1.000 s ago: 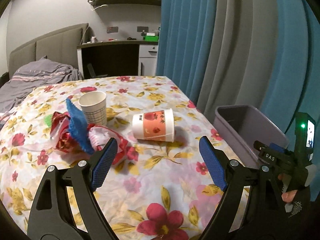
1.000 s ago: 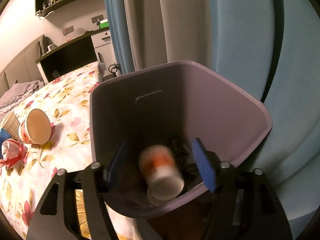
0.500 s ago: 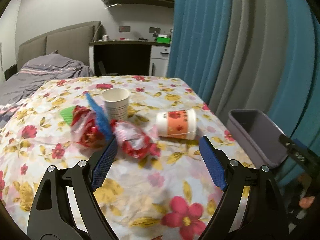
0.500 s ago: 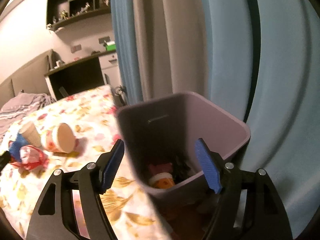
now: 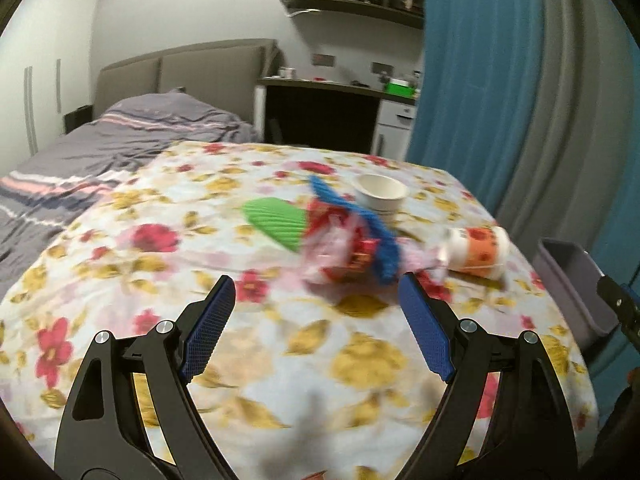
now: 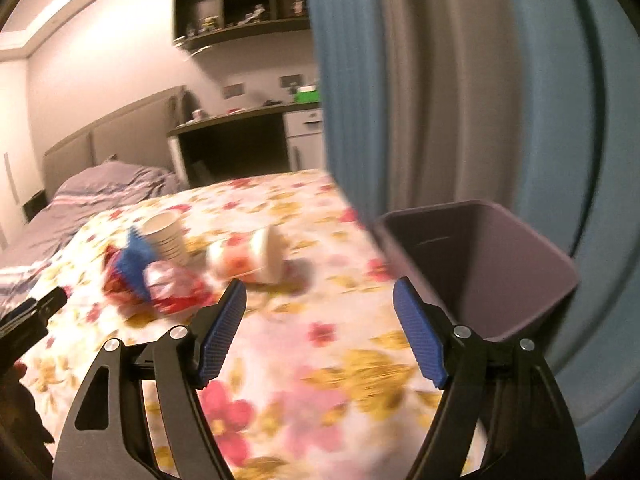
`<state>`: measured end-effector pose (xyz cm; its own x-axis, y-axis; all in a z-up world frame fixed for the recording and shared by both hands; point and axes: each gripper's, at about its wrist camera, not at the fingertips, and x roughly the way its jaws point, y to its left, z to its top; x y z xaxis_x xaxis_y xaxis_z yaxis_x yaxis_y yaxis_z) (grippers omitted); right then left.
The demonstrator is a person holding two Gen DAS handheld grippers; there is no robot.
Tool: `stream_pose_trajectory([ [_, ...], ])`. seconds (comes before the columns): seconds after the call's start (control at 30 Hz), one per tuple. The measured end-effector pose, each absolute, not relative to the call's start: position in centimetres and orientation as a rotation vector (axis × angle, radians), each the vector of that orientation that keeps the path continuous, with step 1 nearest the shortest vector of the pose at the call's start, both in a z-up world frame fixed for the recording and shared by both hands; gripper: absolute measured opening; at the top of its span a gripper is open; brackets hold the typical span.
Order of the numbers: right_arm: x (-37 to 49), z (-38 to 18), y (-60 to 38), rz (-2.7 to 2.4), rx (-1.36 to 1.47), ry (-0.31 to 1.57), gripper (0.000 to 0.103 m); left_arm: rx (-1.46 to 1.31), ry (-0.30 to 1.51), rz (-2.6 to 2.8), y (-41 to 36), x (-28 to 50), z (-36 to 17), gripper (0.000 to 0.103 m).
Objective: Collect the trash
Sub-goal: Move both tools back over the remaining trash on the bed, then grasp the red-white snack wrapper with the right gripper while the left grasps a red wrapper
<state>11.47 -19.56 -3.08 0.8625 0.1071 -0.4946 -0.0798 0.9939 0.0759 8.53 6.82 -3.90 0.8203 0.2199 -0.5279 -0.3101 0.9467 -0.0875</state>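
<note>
A pile of crumpled red-and-white wrappers (image 5: 340, 252) with a blue strip (image 5: 376, 240) and a green wrapper (image 5: 276, 220) lies on the floral tablecloth (image 5: 360, 360). Behind it an upright white paper cup (image 5: 380, 194) stands, and an orange-printed cup (image 5: 476, 248) lies on its side to the right. My left gripper (image 5: 316, 292) is open and empty, short of the pile. My right gripper (image 6: 320, 292) is open and empty over the cloth. It has the tipped cup (image 6: 248, 260) and the wrappers (image 6: 168, 284) ahead on its left and the purple bin (image 6: 460, 256) on its right.
The purple bin (image 5: 560, 272) stands off the table's right edge, against blue and grey curtains (image 5: 500, 100). A bed with grey bedding (image 5: 120, 140) lies left of the table. Beyond the table are a dark desk (image 5: 320, 120) and wall shelves. The left gripper's body (image 6: 36, 312) shows at the right wrist view's left edge.
My right gripper has drawn back from over the bin, where an orange cup fell in, and swung left over the table. My left gripper has swung left, so the trash now sits right of centre.
</note>
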Motion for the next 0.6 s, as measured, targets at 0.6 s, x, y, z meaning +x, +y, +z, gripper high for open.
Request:
stream_pose_trajectory([
  [0.6,16.3,-6.2,-7.3,0.265,-0.08,0.634,0.074,-0.219,0.537,0.375,12.5,6.8,-4.4,0.082],
])
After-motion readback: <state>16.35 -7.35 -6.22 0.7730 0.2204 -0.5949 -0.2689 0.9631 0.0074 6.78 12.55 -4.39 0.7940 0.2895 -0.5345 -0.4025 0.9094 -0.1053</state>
